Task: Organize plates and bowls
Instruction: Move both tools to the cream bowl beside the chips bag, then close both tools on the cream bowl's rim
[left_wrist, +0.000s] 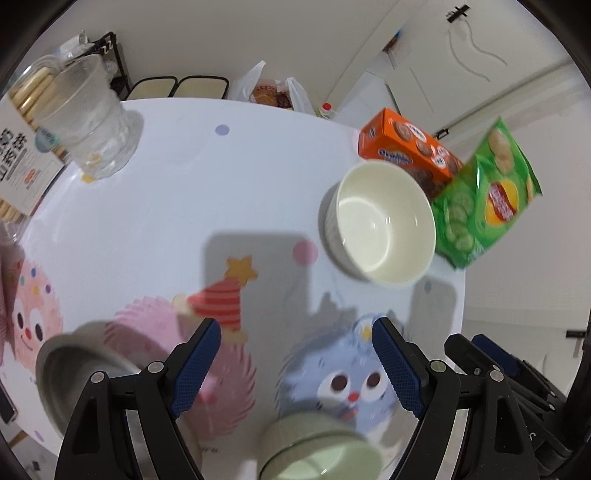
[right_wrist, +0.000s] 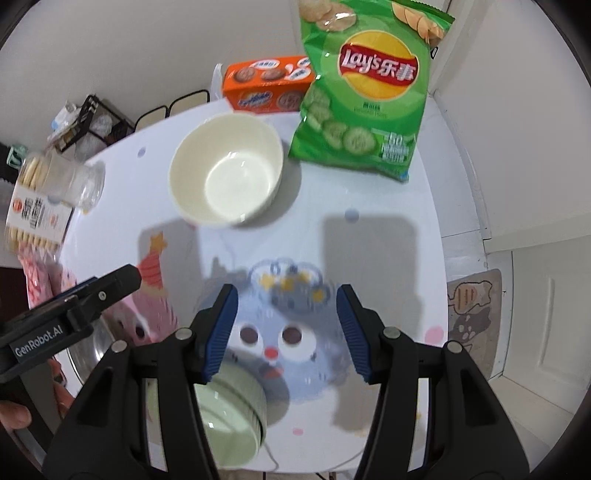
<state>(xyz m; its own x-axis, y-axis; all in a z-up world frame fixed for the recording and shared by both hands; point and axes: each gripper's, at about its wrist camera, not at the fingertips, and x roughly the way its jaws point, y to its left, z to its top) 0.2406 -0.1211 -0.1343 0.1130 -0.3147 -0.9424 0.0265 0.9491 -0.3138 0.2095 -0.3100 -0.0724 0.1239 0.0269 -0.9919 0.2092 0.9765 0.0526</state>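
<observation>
Bowls: cream (right_wrist: 226, 168) ahead, green (right_wrist: 229, 413) under right gripper (right_wrist: 288, 328) | both grippers empty, apart

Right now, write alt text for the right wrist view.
An open black gripper with blue pads hangs above a white cartoon-print tablecloth, holding nothing. A cream ceramic bowl sits ahead beside a green chip bag and an orange biscuit box; a pale green bowl lies near the bottom.

light: bright, overhead | shadows: hard-edged | blur: motion, near field | edges: fisheye-bent
</observation>
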